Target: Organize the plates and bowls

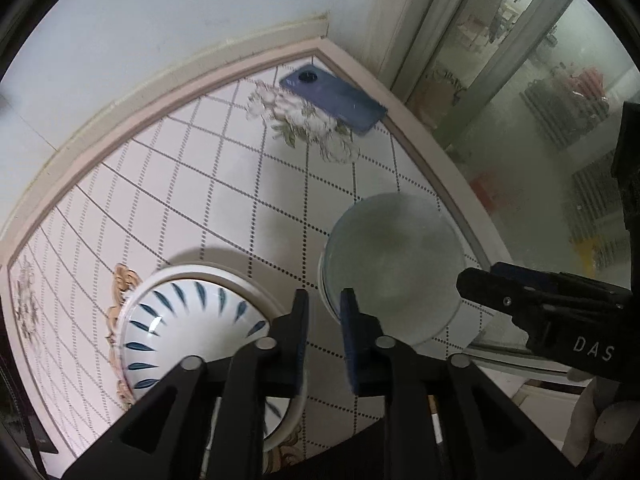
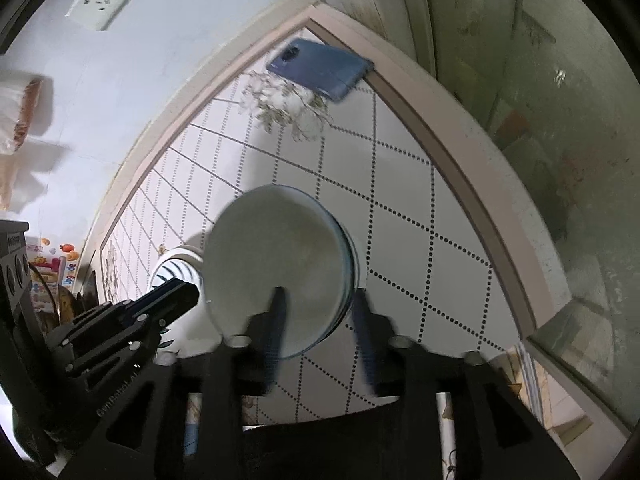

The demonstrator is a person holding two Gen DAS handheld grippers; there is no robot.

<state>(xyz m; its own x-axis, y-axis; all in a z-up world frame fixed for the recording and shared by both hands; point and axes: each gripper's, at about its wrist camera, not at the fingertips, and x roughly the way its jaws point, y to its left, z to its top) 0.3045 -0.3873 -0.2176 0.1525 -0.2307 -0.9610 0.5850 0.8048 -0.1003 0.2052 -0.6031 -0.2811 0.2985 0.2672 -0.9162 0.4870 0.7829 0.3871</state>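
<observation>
Table (image 1: pixel 208 168): we see its raised pink rim meet in a far corner, where a phone (image 1: pixel 334 98) lies; open tiled room lies between that and the dishes.
Left tongs (image 1: pixel 323 312): narrow gap, nothing between, above the table between both dishes.
Right tongs (image 2: pixel 318 312): straddling the near rim of the pale bowl (image 2: pixel 276 276); grip blurred, we cannot tell.
Striped bowl (image 1: pixel 192 328): upside down on a white plate (image 1: pixel 256 292), left of the pale bowl.
</observation>
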